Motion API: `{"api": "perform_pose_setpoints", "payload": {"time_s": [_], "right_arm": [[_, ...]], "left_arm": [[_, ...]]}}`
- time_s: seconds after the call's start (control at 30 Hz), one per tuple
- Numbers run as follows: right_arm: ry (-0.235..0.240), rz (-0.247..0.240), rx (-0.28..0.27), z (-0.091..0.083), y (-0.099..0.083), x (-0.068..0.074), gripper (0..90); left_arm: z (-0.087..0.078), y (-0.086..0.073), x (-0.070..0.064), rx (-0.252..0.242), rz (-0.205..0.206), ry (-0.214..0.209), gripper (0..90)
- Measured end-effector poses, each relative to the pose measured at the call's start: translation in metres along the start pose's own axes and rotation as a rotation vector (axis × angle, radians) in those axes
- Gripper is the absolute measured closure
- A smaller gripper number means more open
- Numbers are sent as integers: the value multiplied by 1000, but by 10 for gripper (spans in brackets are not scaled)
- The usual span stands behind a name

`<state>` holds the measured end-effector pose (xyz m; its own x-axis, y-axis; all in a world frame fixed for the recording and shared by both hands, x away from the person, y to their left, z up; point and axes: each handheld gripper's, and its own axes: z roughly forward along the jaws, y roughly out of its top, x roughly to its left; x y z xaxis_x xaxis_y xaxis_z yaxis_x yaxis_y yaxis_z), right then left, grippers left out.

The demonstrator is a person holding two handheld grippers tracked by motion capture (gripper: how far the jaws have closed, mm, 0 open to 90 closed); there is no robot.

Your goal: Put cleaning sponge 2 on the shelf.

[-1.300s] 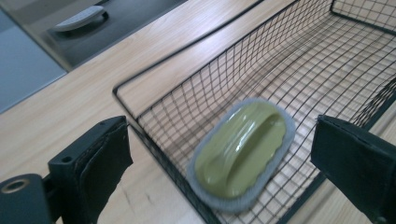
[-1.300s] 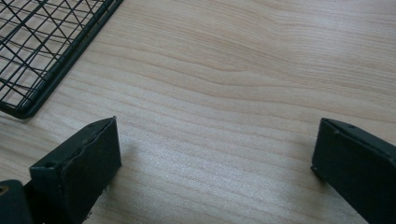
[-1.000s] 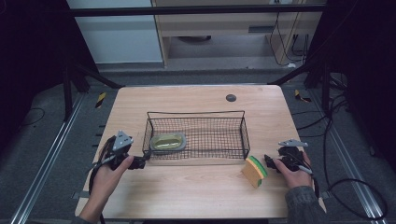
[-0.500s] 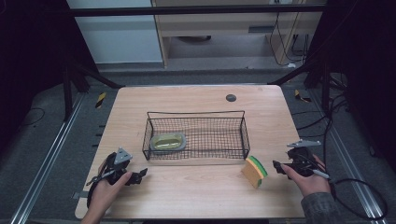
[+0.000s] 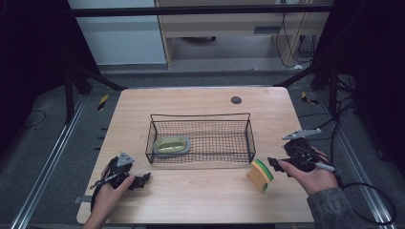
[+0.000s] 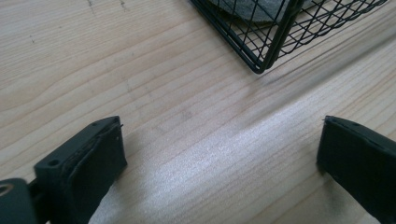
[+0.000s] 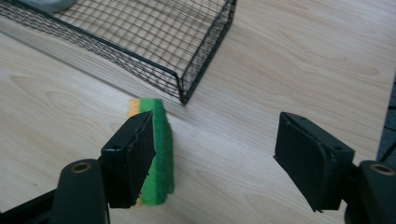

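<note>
Just beside the wide-open right claw point(image 5: 273, 163), the sponge point(image 5: 259, 175) stands on edge, long axis running toward the basket point(image 5: 200, 117).

Sponge point(image 7: 156, 154): the right gripper's near jaw is covering its yellow side in the right gripper view.
Basket point(image 6: 280, 32): the top edge is cutting it off in the left gripper view, leaving one corner showing.
Dish in the basket point(image 6: 254, 9): it is showing as a grey sliver behind the mesh; its shape cannot be told there.
Dark disc point(image 5: 236, 100) beyond the basket: too small to identify.
</note>
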<state>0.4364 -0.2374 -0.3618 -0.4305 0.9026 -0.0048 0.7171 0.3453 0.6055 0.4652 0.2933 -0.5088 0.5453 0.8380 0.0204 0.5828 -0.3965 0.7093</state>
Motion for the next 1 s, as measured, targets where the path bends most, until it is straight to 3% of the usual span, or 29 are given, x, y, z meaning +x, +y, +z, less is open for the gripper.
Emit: {"api": "perform_pose_setpoints", "payload": {"time_s": [0.3, 0.57, 0.8, 1.0], "right_arm": [[51, -34, 61, 8, 12, 19, 254], [53, -56, 137, 27, 11, 29, 237], [59, -60, 213, 51, 4, 32, 286], [56, -74, 251, 60, 0, 36, 338]], "left_arm": [[0, 0, 0, -1, 1, -3, 0], [0, 0, 0, -1, 1, -2, 0], [0, 0, 0, -1, 1, -3, 0], [0, 0, 0, -1, 1, -3, 0]]}}
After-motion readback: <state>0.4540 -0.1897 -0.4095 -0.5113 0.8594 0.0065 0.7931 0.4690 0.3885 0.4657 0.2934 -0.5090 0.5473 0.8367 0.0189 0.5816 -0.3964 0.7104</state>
